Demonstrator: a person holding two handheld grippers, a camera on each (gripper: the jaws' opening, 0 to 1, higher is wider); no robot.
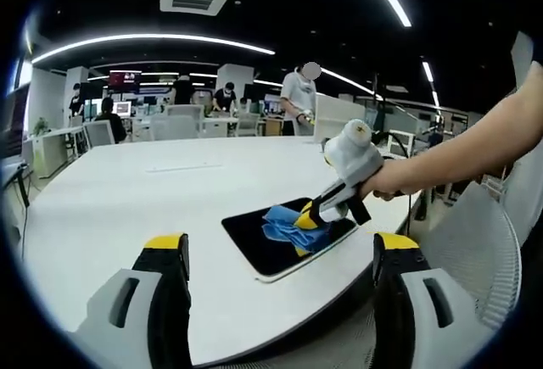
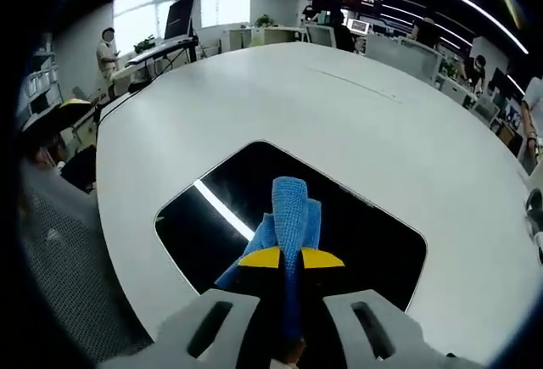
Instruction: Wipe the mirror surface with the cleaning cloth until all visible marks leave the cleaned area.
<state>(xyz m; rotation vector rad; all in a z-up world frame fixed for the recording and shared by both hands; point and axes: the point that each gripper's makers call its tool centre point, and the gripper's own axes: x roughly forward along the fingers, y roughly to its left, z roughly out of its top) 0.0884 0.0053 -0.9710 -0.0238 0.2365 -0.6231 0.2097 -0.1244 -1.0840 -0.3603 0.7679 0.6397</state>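
A flat rectangular mirror (image 1: 263,246) with a dark reflecting face lies near the edge of the white table (image 1: 127,199). A blue cleaning cloth (image 1: 288,226) rests crumpled on it. My right gripper (image 1: 307,216), held by a person's hand, is shut on the cloth and presses it onto the mirror. In the right gripper view the blue cloth (image 2: 293,208) sticks out between the yellow-tipped jaws of the right gripper (image 2: 291,258) over the mirror (image 2: 212,233), which reflects a ceiling light strip. My left gripper (image 1: 280,246) stands open in front of the table edge, holding nothing.
A grey mesh chair (image 1: 475,250) stands right of the table, and another mesh chair (image 2: 59,242) is at the left in the right gripper view. Several people, desks and monitors (image 1: 123,81) fill the office behind. The table surface stretches bare beyond the mirror.
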